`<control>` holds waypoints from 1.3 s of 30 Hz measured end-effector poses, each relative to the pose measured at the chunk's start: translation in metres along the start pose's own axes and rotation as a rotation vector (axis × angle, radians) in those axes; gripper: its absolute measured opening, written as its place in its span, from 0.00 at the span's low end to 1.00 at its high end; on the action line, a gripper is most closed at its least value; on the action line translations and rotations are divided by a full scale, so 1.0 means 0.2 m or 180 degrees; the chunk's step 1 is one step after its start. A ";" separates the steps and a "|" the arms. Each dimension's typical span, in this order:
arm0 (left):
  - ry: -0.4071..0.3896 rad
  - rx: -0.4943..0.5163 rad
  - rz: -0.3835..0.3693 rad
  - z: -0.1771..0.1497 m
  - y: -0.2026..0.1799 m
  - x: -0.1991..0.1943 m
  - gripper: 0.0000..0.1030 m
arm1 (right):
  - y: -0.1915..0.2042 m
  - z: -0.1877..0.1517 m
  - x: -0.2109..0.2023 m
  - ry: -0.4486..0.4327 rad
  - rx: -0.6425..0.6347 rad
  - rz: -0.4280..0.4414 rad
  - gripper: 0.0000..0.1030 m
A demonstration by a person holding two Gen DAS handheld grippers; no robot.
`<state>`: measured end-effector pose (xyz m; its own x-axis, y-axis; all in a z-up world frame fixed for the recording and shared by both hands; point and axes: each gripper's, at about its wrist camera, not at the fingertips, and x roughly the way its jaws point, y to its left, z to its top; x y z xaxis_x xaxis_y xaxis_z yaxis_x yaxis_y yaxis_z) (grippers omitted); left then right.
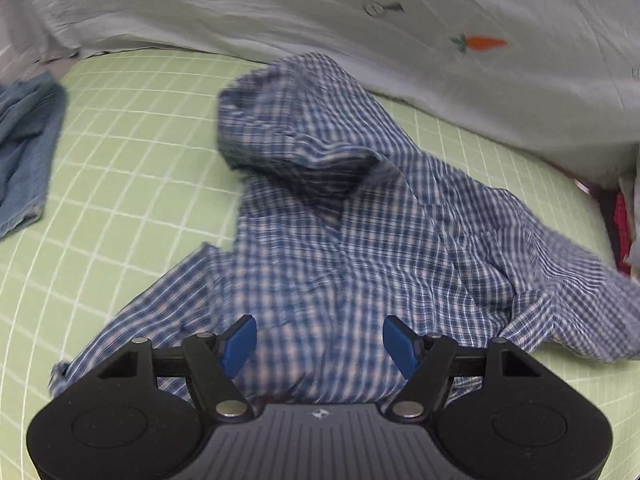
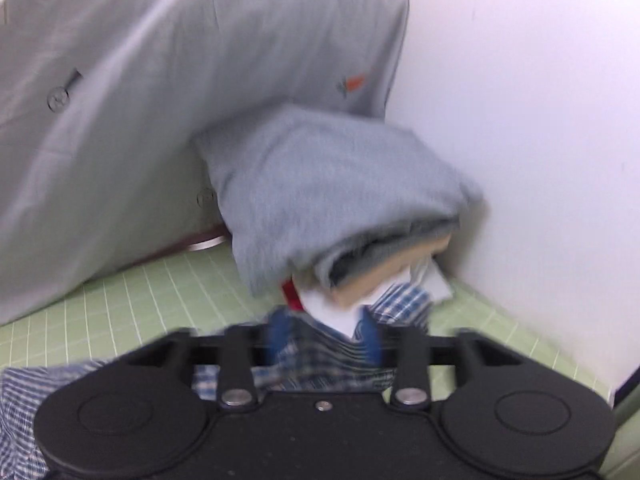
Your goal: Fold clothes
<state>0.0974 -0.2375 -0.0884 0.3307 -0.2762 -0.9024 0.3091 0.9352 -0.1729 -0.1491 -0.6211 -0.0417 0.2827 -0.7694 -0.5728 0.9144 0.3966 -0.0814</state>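
In the left wrist view the left gripper (image 1: 320, 344) hangs with its jaws apart and nothing between them, pointing steeply down over the near hem of the blue checked shirt (image 1: 360, 220), which lies crumpled on the green grid mat (image 1: 120, 140) that covers the desk, one part humped up toward the far side. To do this step well, I judge the jaws should close on a single layer at a clear hem or corner, so the cloth can be drawn flat before any crease is made. A blue denim garment (image 1: 24, 148) lies toward the left edge, well apart from the shirt, with bare mat between them, so that side looks like the best room for spreading. The pale cloth with a carrot motif (image 1: 400, 20) closes off the far edge. In the right wrist view, which is blurred, the right gripper (image 2: 324, 340) has its jaws apart over checked fabric, with no cloth pinched that I can tell. Just beyond stands a stack of folded clothes (image 2: 340, 200), grey on top, in the far right corner against a white wall (image 2: 520, 120); room there is tight, so sweeps should stay short of the stack.
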 end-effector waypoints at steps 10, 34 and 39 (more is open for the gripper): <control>0.0250 0.0364 -0.0141 0.02 -0.09 0.11 0.53 | 0.46 -0.45 -0.12 0.0962 0.0122 0.0903 0.69; 0.0018 -0.0500 -0.0507 0.18 0.22 0.02 0.01 | 0.79 -0.48 -0.26 0.0994 -0.0338 0.1606 0.04; -0.0411 -0.0702 -0.0120 0.30 0.48 -0.10 0.01 | 0.64 -0.35 -0.13 0.0674 -0.0364 0.1146 0.00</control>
<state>0.1742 -0.1560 -0.0640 0.4381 -0.3245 -0.8383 0.1260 0.9455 -0.3002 -0.0606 -0.5153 -0.0933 0.5013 -0.4567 -0.7349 0.7269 0.6831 0.0713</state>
